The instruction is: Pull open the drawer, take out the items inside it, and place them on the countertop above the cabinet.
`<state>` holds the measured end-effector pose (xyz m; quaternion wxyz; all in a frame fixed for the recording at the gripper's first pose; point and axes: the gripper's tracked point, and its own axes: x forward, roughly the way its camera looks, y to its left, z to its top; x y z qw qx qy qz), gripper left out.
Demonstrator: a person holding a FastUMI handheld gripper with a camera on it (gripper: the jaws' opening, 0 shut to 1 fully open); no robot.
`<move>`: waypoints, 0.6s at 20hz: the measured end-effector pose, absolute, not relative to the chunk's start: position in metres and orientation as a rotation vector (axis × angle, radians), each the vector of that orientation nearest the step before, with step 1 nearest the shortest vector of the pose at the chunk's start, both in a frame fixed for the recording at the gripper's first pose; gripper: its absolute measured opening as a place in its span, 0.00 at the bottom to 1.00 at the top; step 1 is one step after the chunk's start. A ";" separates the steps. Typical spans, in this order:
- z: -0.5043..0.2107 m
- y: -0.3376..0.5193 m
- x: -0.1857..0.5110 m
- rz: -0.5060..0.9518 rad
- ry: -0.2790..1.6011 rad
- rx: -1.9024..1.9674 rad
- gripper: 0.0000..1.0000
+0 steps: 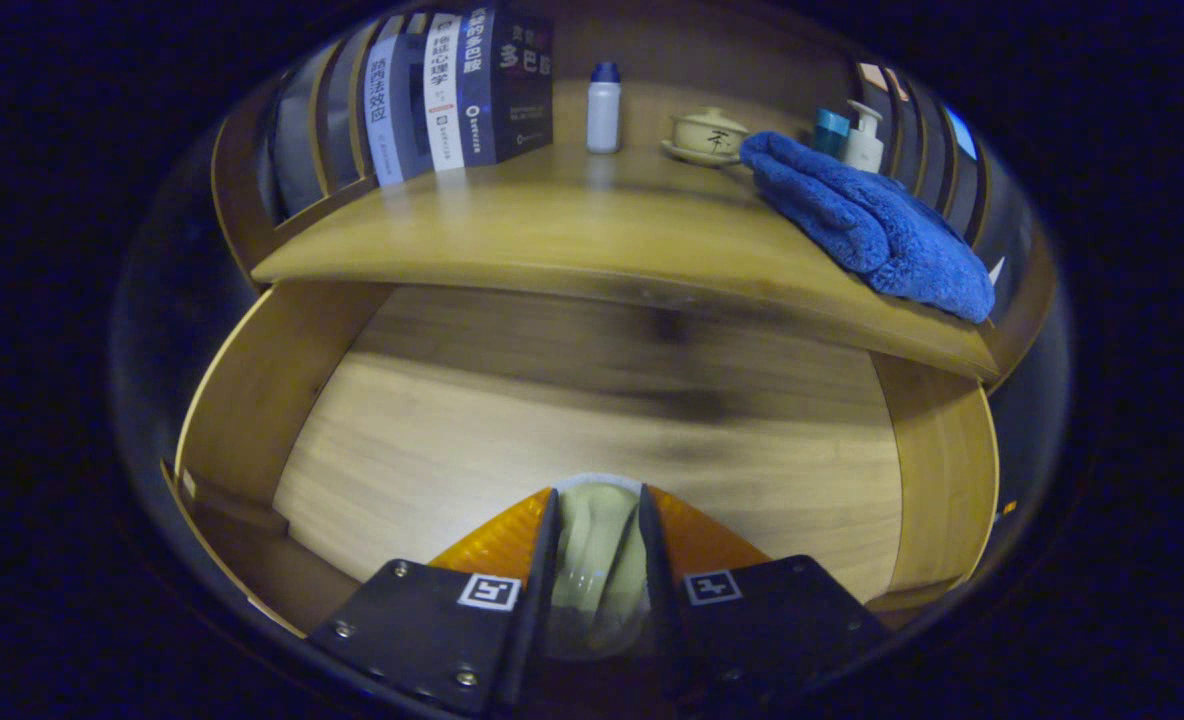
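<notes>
Right, a pale, glossy cup (597, 545) sits clamped between both fingers of the gripper (597, 520), held over the open drawer (592, 430) so it can likely go up to the countertop (592, 230), where a blue towel (867, 225), bottle (603, 107) and books (462, 90) stand.

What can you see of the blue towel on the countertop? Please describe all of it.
The blue towel is a thick, fluffy cloth, plush like microfibre, bunched into a loose elongated heap, not folded flat. It lies on the wooden countertop, stretching from beside the lidded teacup to the front edge, where its end slightly overhangs the open drawer. A pump bottle stands right behind it. The tongs are apart from it, gripping a pale item.
</notes>
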<state>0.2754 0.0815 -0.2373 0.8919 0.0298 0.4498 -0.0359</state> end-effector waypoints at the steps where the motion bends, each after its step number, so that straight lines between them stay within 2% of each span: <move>1: -0.239 0.084 0.274 -0.058 0.947 0.066 0.24; 7: -0.203 0.079 0.273 -0.061 0.816 0.126 0.24; 12: -0.140 0.079 0.287 -0.052 0.667 0.164 0.24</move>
